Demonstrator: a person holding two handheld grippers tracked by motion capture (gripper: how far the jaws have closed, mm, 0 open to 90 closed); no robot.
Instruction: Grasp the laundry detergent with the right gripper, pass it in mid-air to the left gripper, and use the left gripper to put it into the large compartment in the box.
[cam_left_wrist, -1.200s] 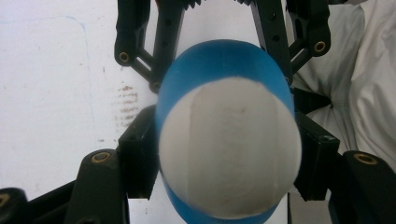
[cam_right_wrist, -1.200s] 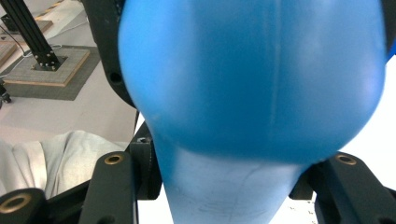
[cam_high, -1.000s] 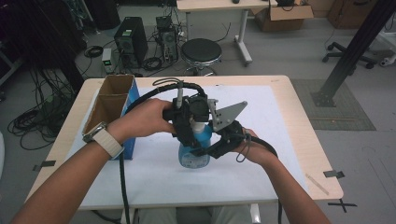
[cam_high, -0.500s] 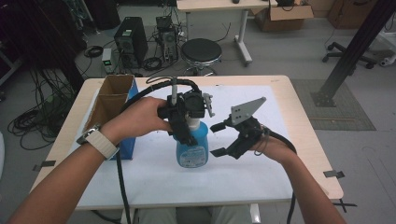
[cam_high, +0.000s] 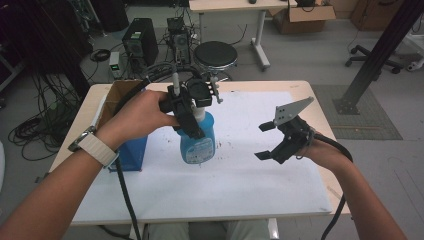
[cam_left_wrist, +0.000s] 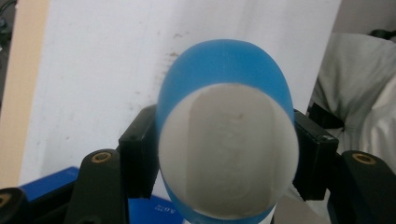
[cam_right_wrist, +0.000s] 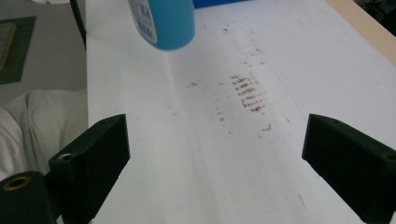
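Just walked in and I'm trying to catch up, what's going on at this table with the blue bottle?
A person is working at a table covered with a white sheet, a gripper in each hand. The left gripper is clamped on the upper part of a blue spray bottle. The right gripper is off to the bottle's right, apart from it; its jaws have just been opening and nothing is between them. A cardboard box with a blue side stands at the left edge of the table.

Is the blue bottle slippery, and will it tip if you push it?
The blue bottle looks like smooth, rounded plastic, so it is probably a bit slippery. The left tongs clamp its sides, so it is likely fairly stiff. It is tall and narrow, so a push could tip it.
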